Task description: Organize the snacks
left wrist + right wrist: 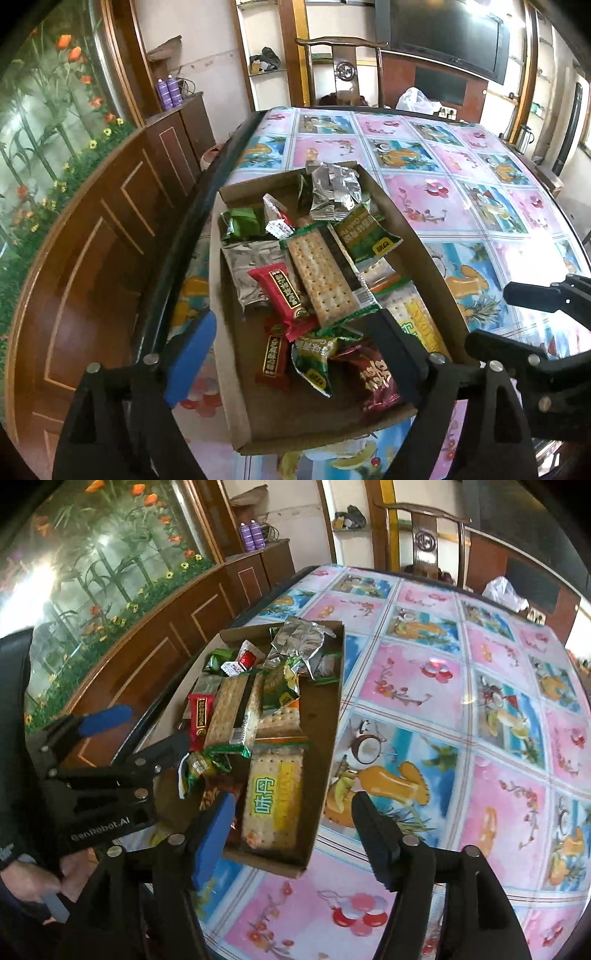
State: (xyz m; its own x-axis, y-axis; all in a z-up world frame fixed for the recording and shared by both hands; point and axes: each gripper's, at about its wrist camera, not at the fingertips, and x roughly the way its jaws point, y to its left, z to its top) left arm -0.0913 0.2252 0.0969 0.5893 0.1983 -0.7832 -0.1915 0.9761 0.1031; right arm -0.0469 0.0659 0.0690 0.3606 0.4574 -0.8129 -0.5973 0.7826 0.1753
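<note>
Cracker packet (321, 277), tray's (236, 398) 12 o'clock: light, brittle, slick film; grip long edges. Left gripper (291, 354), right gripper (295, 830) released, empty.

A table (461, 701) under a fruit-print cover bears a cardboard tray (325, 709) near its edge, apparently nothing else.

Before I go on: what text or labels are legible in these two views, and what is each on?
"GenRobot.AI": white lettering on the body of the left gripper, seen from the right wrist view.
"味丹": green characters on the yellow cracker pack in the cardboard tray.
Red bar wrapper: gold characters, too blurred to read.
Green packets: print too small.
</note>
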